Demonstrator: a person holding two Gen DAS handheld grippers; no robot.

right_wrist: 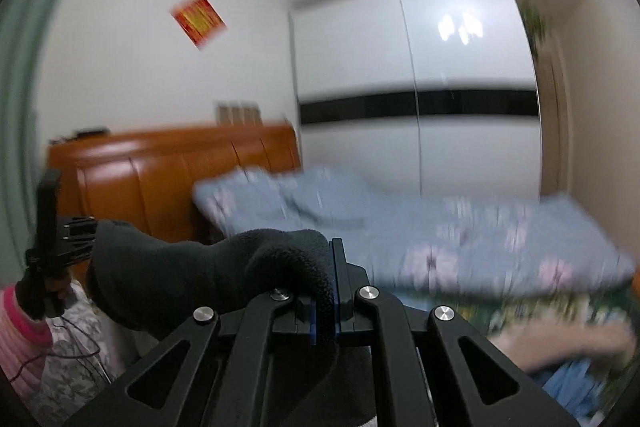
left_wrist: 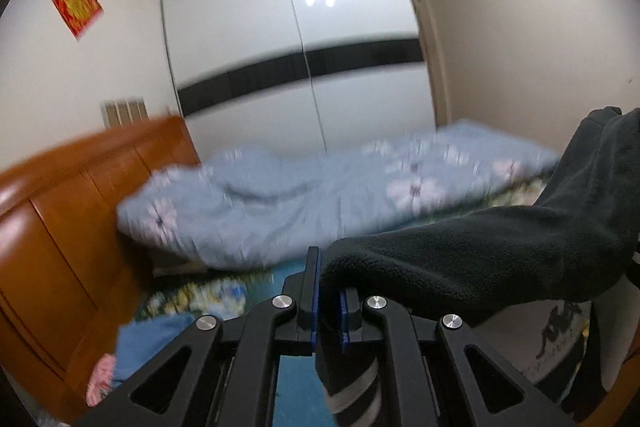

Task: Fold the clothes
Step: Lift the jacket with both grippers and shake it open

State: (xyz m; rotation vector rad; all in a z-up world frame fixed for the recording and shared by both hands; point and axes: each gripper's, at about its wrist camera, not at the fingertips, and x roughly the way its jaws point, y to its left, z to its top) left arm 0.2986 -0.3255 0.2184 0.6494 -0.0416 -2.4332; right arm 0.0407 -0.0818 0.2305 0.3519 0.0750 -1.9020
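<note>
left gripper (left_wrist: 330, 291): jaws nearly closed, narrow gap w/ dark fleece (left_wrist: 460, 255) pinched between the blue pads; fabric bulges out over the right finger and runs off to the right and up, toward frame edge. left finger sticks up bare above the cloth, right finger mostly covered

right gripper (right_wrist: 325, 291): jaws clamped on the same fleece (right_wrist: 200, 279), a fold of it squeezed betw the pads, hanging down below the jaws too. from here fabric runs left toward the left gripper (right_wrist: 64, 239), seen at far left of right wrist view, where the other end is held

so fleece is held up in air betw both grippers, off the bed, long axis roughly horizontal left-right, sagging a bit in the middle w/ lumpy folds. striped cuff or hem (grey/light bands) hangs under left gripper, bottom of left wrist view. which garment part is which: cant tell

bg, all motion-blurred: blue floral duvet (left_wrist: 320, 195) on bed past the grippers, orange wood headboard (left_wrist: 72, 227) on left, white wardrobe (left_wrist: 300, 47) w/ black band behind, red poster (left_wrist: 78, 6) on wall. pink striped sleeve (right_wrist: 20, 327) at lower left of right wrist view. blue cloth (left_wrist: 152, 343) low left in left wrist view
</note>
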